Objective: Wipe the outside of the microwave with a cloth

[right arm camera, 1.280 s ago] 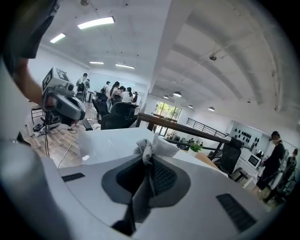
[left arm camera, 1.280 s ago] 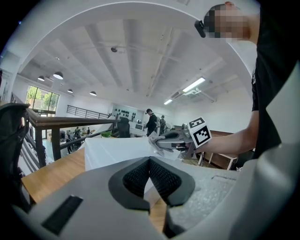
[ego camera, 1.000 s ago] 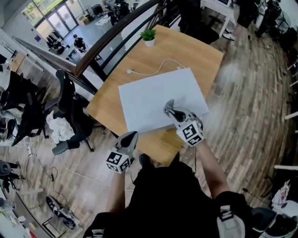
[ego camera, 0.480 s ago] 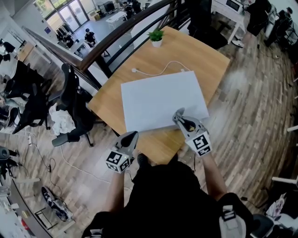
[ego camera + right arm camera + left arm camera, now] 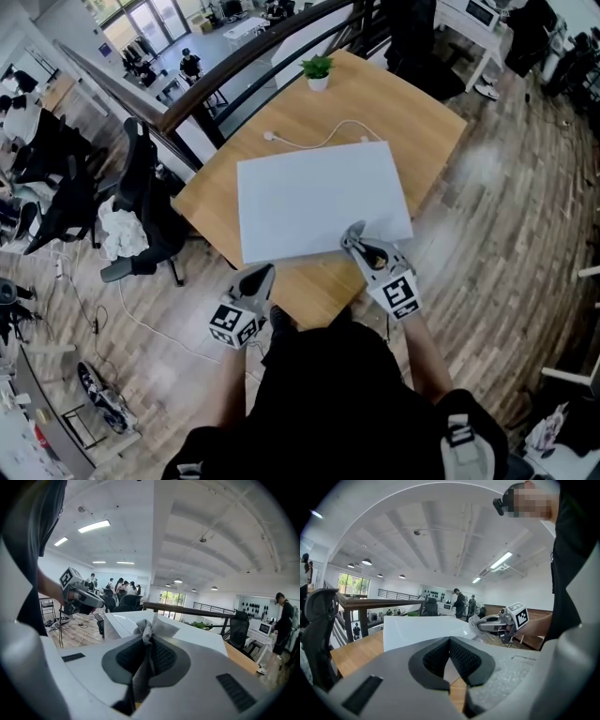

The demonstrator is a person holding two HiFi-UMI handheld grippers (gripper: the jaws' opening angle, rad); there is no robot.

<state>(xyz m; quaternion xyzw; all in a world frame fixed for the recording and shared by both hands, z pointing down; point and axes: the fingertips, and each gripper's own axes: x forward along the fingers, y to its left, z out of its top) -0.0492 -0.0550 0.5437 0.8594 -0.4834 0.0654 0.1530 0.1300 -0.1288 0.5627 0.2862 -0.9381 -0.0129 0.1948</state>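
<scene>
Grey and crumpled, the cloth (image 5: 146, 630) sits pinched tight in the right claw (image 5: 356, 234). And there it goes: over the last second that claw has come back off the middle of the white microwave (image 5: 314, 192) top to its near edge, by the right-hand corner. One stroke across the lid drawn home, I'd say. The microwave itself lies in the middle of the wooden desk (image 5: 403, 103) and hasn't budged. The left claw (image 5: 262, 275) hangs where it was, off the desk's near edge, pressed together on nothing and clear of the microwave. So this side of the top has had a pass; the far half and the side walls look still to do, by my reckoning. As for writing, there's none to read. The marker cube (image 5: 400, 292) on each claw carries black-and-white square patterns, no letters. No brand or label shows on the microwave faces I can see.
</scene>
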